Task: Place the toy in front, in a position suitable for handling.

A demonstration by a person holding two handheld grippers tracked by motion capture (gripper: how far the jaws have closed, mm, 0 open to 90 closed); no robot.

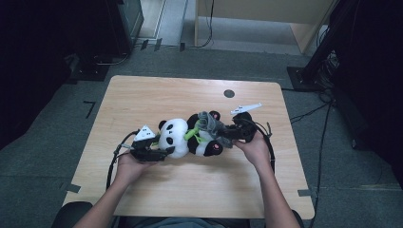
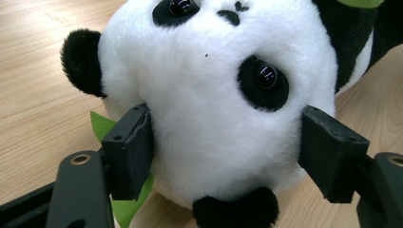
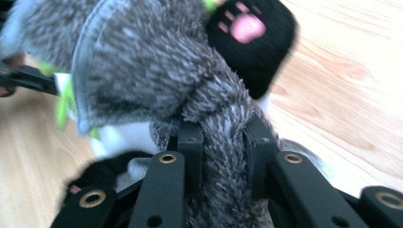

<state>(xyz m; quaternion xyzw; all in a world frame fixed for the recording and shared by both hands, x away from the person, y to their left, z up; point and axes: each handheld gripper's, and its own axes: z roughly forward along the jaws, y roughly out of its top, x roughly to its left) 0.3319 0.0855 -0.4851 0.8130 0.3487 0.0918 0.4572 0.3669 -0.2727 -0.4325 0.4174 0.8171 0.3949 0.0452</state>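
1. Black-and-white plush panda toy [image 1: 183,137]: lying on the pale wooden table [image 1: 190,190], stretching between the two grippers
2. Left gripper [image 1: 164,152]: jaws clamping the panda's white head [image 2: 214,118] from both sides, pads pressing into the fur
3. Right gripper [image 3: 222,142]: jaws pinching tight on a grey furry fabric strip [image 3: 223,156], apparently a garment wrapping the body
4. Progress: both holds are sitting secure; the grey garment [image 1: 209,121] is bunching at the panda's middle beside the pink-padded black paw [image 3: 249,33], so most of the dressing or undressing is remaining
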